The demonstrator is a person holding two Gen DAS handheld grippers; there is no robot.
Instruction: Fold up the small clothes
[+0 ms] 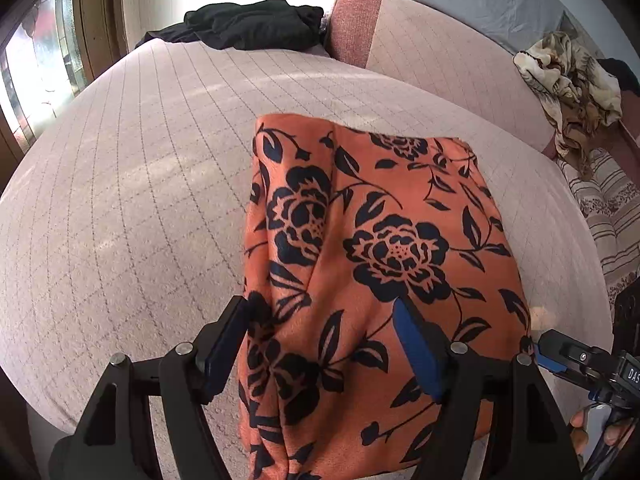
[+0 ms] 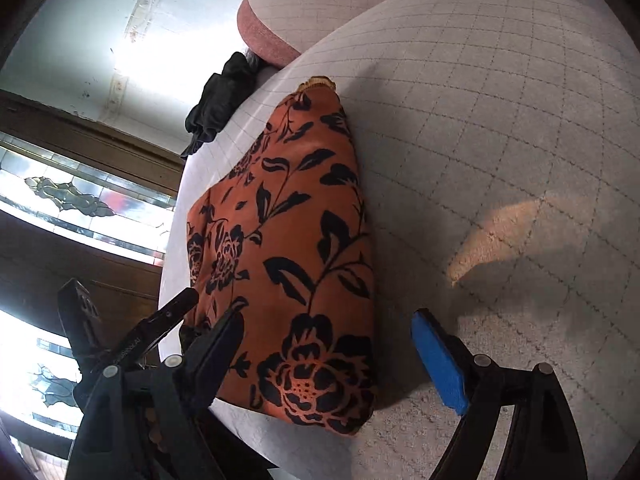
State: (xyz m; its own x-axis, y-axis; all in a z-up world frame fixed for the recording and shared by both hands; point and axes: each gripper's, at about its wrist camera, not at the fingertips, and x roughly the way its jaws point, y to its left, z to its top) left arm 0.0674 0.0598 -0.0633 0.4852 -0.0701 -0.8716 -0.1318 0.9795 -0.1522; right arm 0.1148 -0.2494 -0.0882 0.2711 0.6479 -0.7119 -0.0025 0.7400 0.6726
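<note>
Hovering both hand-held grippers over a folded orange floral garment [image 1: 372,264] on the bed [image 1: 132,184].

Left hand-held gripper [image 1: 320,340], bottom centre of left wrist view: jaws wide, straddling the near left part of the cloth, pads not pressing, nothing gripped. Right hand-held gripper [image 2: 332,352], bottom of right wrist view: jaws wide too, near corner of the garment between them, blue pad off to the right over bare bed cover, no hold. Garment lies as a compact folded block, mid-frame in both views, flat on the checked cover, likely laid there so edges stay lined up for one more fold or a lift. Black clothing [image 1: 248,24] sits well apart at top of left view, beside a pink cushion [image 1: 356,20]; a crumpled patterned cloth [image 1: 572,80] sits at upper right. Looks like both tools are lining up on the near edge.
</note>
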